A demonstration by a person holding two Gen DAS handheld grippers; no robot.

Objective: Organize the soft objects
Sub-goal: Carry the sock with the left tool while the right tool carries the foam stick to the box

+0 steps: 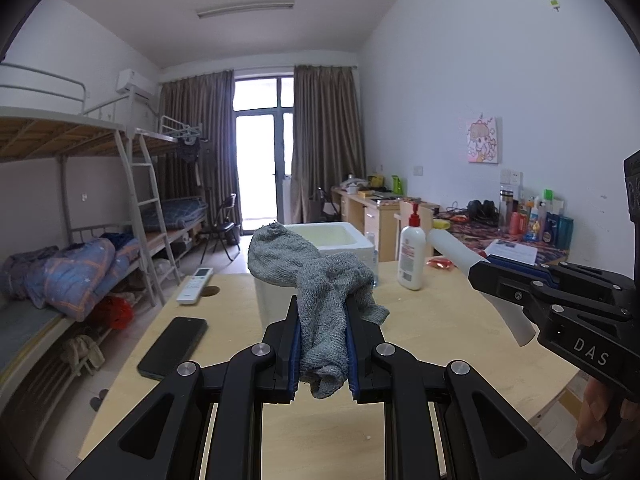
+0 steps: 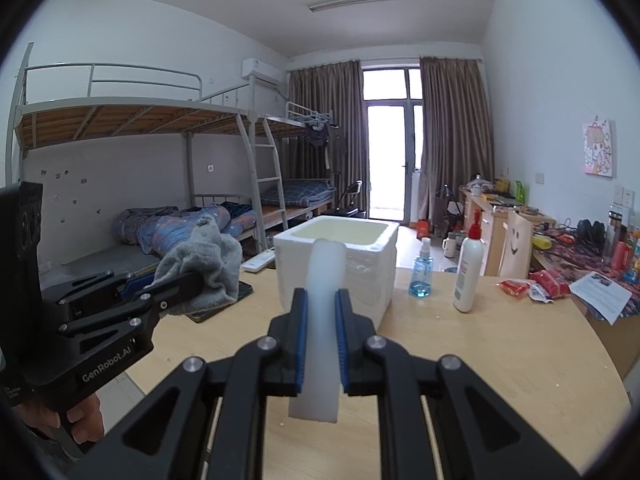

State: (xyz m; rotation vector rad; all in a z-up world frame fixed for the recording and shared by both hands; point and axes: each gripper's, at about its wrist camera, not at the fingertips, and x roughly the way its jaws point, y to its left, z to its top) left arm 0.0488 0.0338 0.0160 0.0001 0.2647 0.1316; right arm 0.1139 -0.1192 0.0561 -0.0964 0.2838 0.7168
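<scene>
With my left gripper (image 1: 322, 344) clamped on a grey cloth (image 1: 320, 292) and my right gripper (image 2: 322, 340) clamped on a white foam strip (image 2: 323, 320), I should carry both over the foam box (image 2: 340, 264) before releasing.

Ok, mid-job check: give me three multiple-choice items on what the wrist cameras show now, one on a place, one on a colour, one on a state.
1. Where does the blue spray bottle stand?
A. between the foam box and the lotion pump bottle
B. inside the foam box
C. on the bunk bed

2. What colour is the sock in the left claw?
A. red
B. grey
C. yellow

3. What is the state of the right claw?
A. wide open, nothing in it
B. shut on the phone
C. shut on the white foam strip

Key: 1 A, the right wrist view shows it on the table between those two. 2 B, the knit between the pads is grey. 3 C, both blue pads press the strip's sides.
</scene>
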